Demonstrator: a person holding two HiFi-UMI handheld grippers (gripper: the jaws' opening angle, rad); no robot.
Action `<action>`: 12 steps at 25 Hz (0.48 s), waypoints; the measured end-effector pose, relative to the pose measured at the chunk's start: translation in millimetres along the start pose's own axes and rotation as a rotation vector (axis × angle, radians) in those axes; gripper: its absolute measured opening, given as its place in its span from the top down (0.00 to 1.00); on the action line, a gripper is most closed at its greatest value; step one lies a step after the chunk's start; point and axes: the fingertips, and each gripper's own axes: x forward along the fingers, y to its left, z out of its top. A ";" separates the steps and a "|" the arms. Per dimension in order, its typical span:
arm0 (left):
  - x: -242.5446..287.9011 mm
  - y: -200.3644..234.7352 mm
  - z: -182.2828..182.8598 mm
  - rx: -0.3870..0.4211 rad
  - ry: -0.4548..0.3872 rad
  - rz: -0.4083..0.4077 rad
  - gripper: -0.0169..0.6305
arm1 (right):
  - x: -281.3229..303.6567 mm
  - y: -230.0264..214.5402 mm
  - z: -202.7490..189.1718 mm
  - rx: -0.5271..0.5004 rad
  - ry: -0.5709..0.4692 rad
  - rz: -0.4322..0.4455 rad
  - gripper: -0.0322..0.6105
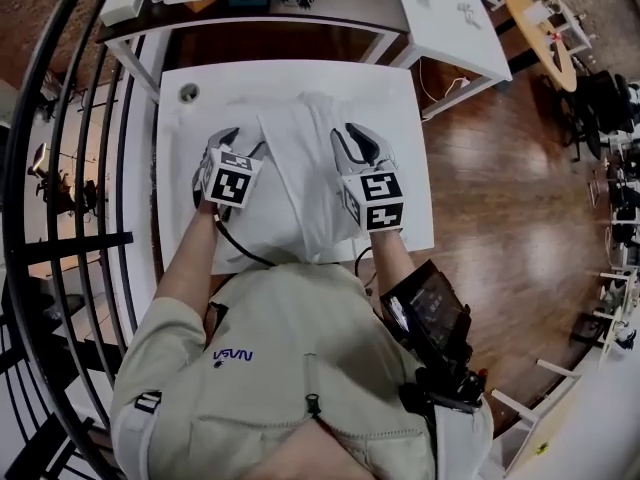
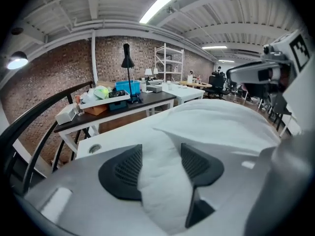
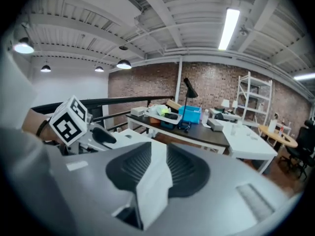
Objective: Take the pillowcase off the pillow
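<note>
A white pillow in its white pillowcase (image 1: pixel 300 183) lies on the white table (image 1: pixel 200 108) in front of the person. My left gripper (image 1: pixel 240 144) is at the pillow's left side. In the left gripper view its jaws (image 2: pixel 160 163) stand wide and open, with a bulge of the white cloth (image 2: pixel 162 181) lying between them. My right gripper (image 1: pixel 353 136) is at the pillow's right side, shut on a thin fold of the pillowcase (image 3: pixel 153 181) that stands up between its pads (image 3: pixel 184 168). Each gripper shows in the other's view, the marker cubes (image 3: pixel 71 122) (image 2: pixel 298 45) included.
A dark desk (image 1: pixel 300 13) with a tray, a blue bin and a lamp stands behind the table. A second white table (image 1: pixel 450 28) is at the back right. A black curved railing (image 1: pixel 70 168) runs along the left. Wood floor (image 1: pixel 500 188) lies to the right.
</note>
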 end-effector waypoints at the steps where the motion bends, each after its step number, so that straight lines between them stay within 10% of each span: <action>1: 1.5 -2.6 -1.4 0.006 0.014 -0.008 0.59 | 12.3 -5.2 0.6 -0.003 0.014 0.012 0.80; 6: -8.0 -26.6 -10.7 0.035 0.053 -0.025 0.90 | 70.5 -19.9 -21.3 -0.037 0.171 0.047 0.71; 12: -24.7 -25.5 -9.0 0.009 0.011 -0.007 0.95 | 119.6 6.0 -49.4 -0.174 0.379 0.136 0.63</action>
